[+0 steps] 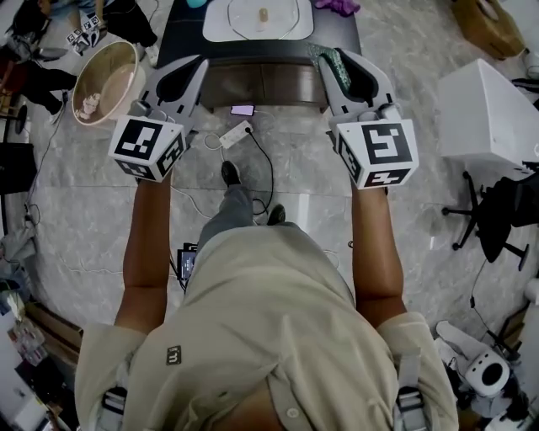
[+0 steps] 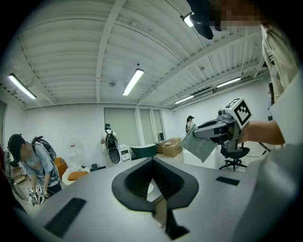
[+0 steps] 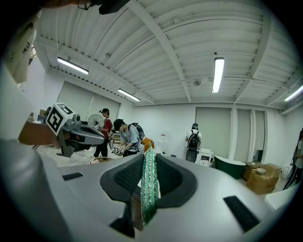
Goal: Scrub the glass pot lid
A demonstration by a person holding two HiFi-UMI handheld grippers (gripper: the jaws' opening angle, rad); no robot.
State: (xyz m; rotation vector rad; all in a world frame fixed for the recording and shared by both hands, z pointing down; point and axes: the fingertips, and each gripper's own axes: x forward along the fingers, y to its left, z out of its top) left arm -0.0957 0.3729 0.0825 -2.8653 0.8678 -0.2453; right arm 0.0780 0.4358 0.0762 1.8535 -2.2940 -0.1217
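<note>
We see the glass pot lid lying flat on a white tray on the dark table, at the top of the head view. It is well apart from both grippers, and neither touches it.

Right gripper: jaws clamped on a green scouring pad. In the right gripper view we see the pad edge-on, pinched upright between the black pads and sticking out past the jaw tips. From the left gripper view it reads as a flat mesh sheet hanging from the jaws.

Left gripper: jaws together at the tips with nothing between them. We see only a thin slit lower down, with table showing through it.

Both grippers are held out in front of the person's body, short of the table edge and side by side but apart, and both gripper views look up at the ceiling lights.

Left of the left gripper we note a round tan-rimmed bowl-like thing, and we cannot tell what it is. A phone and a power strip lie on the floor between the grippers.

Other people stand in the room behind.
</note>
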